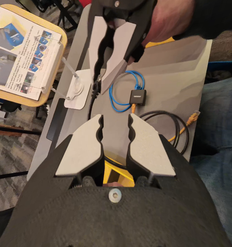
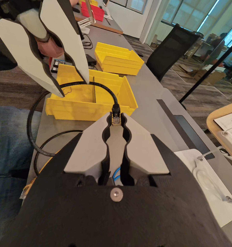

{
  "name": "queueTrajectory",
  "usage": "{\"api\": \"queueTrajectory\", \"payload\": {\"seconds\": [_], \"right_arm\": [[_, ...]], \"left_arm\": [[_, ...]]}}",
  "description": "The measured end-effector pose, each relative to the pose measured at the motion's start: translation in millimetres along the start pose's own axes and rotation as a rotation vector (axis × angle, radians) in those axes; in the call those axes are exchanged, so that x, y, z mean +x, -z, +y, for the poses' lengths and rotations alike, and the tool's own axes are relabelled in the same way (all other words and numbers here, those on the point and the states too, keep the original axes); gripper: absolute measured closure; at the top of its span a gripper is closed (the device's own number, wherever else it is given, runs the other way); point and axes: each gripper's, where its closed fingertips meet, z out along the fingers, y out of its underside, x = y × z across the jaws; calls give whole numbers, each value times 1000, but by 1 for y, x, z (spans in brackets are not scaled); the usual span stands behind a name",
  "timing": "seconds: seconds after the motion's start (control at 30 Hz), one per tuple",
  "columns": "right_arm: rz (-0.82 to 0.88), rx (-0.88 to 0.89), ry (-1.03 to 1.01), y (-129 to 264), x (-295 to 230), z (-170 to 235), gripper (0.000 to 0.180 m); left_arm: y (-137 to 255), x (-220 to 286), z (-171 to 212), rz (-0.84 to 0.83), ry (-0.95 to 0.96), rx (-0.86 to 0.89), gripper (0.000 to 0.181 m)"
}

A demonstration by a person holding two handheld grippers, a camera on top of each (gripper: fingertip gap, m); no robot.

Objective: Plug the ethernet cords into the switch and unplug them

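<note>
The right gripper (image 2: 116, 119) pinches the clear plug of a black ethernet cord (image 2: 108, 90) between its fingertips, contacts facing back toward the camera and the cord arching away over a yellow bin (image 2: 67, 106). The left gripper (image 1: 116, 116) hangs empty above the grey counter (image 1: 166, 74), jaws a moderate way apart. Below it the small black switch (image 1: 138, 96) lies flat, with a blue cord (image 1: 112, 98) looped beside it and an orange cord (image 1: 133, 107) reaching its near face.

To seat the black plug cleanly, the carrier would likely need to turn it nose-first toward a free port with its latch tab on the matching side, while the empty gripper steadies the light switch against sliding.

Which ports are free cannot be made out; the switch's near face is small and shadowed. Whether the blue plugs sit fully home is unclear. The orange cord's far end (image 1: 193, 117) lies loose near the counter's edge. A stand-mounted instruction sheet (image 1: 19, 60) is cut off at the frame's left.
</note>
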Motion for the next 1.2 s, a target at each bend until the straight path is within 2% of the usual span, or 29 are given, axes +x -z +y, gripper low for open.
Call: {"api": "queueTrajectory", "payload": {"seconds": [0.03,0.2,0.3,0.47,0.7,0.8,0.9,1.2], "right_arm": [[6,6,-3,1,2,0,169],[-17,51,17,3,-2,-7,169],[-44,78,38,5,-8,-11,169],[-99,106,83,5,-22,-19,169],[-152,215,58,13,-29,-37,169],[-166,277,7,20,-24,-40,169],[-186,326,-41,24,-21,-42,169],[-227,428,-141,28,-15,-42,169]], "left_arm": [[1,-4,-3,-9,17,22,146],[6,-30,-14,-97,8,78,139],[5,-40,-22,-97,-38,81,135],[-4,-37,-34,31,-128,64,128],[-29,-19,-19,193,-185,-5,126],[-28,-16,-20,231,-126,66,145],[-23,-19,-35,249,-7,231,160],[-20,-23,-50,292,302,549,164]]}}
